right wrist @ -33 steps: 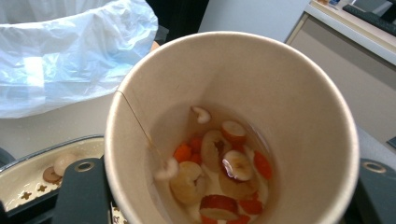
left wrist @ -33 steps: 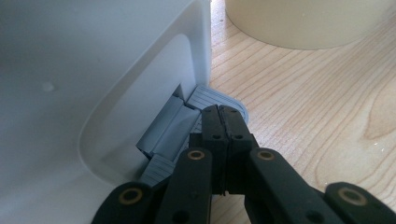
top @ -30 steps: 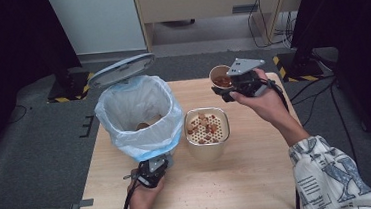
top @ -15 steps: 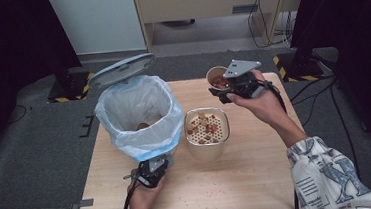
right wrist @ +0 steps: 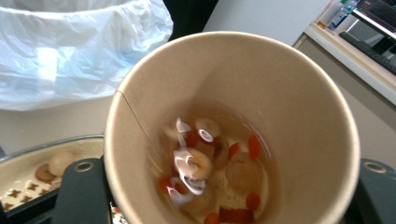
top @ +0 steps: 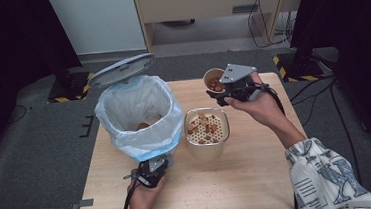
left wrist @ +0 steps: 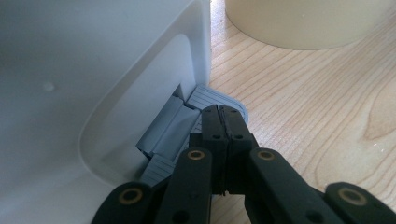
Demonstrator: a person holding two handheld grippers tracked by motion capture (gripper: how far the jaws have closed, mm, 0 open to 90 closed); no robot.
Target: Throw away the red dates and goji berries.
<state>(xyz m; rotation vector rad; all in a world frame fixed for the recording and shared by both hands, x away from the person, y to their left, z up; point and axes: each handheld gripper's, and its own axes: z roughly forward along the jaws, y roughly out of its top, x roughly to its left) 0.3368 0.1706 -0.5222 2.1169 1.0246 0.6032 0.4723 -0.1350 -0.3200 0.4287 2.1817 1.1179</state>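
Observation:
My right gripper (top: 221,95) is shut on a tan paper cup (top: 213,79), held in the air above the far right of the table. The cup (right wrist: 243,102) holds liquid with pale slices and red bits. Below and in front of it stands a cream container with a perforated strainer insert (top: 207,128) carrying food pieces. My left gripper (top: 153,168) is shut, its jaws pressing down on the grey pedal (left wrist: 212,99) at the foot of the white bin (top: 139,113). The bin's lid (top: 120,69) stands raised, and a blue-white bag lines it.
The wooden table (top: 259,179) has crumbs scattered near its front. The bin's white wall (left wrist: 93,70) and the cream container's base (left wrist: 303,23) sit close around the left gripper. A cabinet and cables stand beyond the table's far edge.
The right gripper has carried the cup slightly left and toward the strainer container, and the liquid inside is sloshing. The left gripper has stayed on the pedal.

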